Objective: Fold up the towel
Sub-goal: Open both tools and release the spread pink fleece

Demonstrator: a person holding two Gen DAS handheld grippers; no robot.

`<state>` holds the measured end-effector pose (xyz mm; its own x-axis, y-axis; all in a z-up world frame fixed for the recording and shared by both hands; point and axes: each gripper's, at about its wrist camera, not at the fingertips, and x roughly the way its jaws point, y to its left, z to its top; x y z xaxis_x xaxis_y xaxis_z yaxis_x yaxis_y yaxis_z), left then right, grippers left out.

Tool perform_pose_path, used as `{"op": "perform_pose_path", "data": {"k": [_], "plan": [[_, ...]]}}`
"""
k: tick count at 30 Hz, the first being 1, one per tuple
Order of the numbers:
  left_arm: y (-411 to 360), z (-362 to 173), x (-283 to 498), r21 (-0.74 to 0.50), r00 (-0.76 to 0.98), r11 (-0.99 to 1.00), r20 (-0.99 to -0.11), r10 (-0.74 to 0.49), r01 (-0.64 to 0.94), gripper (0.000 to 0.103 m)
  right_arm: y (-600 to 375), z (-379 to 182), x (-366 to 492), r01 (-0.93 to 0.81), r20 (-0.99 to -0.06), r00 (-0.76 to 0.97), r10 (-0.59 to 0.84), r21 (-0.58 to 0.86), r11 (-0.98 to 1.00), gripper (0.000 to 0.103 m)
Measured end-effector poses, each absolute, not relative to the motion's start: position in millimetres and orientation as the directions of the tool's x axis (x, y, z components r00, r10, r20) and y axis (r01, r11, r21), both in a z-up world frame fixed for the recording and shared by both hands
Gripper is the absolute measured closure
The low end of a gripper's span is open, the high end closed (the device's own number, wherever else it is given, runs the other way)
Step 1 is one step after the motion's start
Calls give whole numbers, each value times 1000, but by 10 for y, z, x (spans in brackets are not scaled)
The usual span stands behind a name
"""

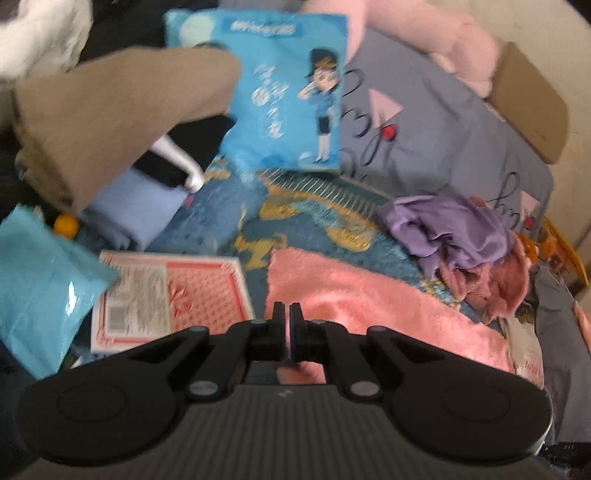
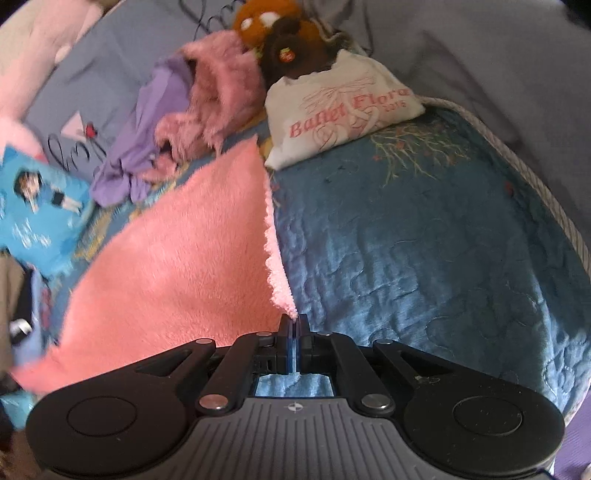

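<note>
Towel (image 2: 177, 258) edge beside bare quilt (image 2: 424, 258)

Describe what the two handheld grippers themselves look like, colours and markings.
Left gripper and right gripper: matte black linkage arms with silver pivot pins, two round black discs, grey ribbed body. A small crosshair mark sits on the right body.

We see a bed spread with a blue quilted blanket (image 2: 424, 240) patterned in gold, and a grey-blue sheet (image 1: 436, 122) beyond it. Far right stands a tan padded headboard (image 1: 532, 107) against a pale wall (image 1: 546, 33). Soft, dim light falls across the bedding.
</note>
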<state>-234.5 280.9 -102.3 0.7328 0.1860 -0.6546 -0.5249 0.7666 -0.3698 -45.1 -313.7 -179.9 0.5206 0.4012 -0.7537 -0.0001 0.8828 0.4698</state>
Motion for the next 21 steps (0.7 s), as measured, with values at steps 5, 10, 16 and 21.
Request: {"op": "perform_pose_path", "data": {"k": [5,10,16,21], "plan": [[2704,-1073,-2267,-302,678,778,-706,206,-551,101,-3282,-1847,-490,40,-782,488,387,464,885,103],[2600,-1124,-2189,-233,619,787,-751,228,-571,101,-3336,-1887,-516,58,-792,489,366,448,892,103],[2447,-1162,-2065,-152,573,813,-780,251,-562,100,-3125,-1705,-319,-51,-769,543,339,373,927,96],[2226,-1129,-1767,-77,606,877,-751,262,-474,83,-2765,-1485,148,-174,-732,610,303,250,953,87]]}}
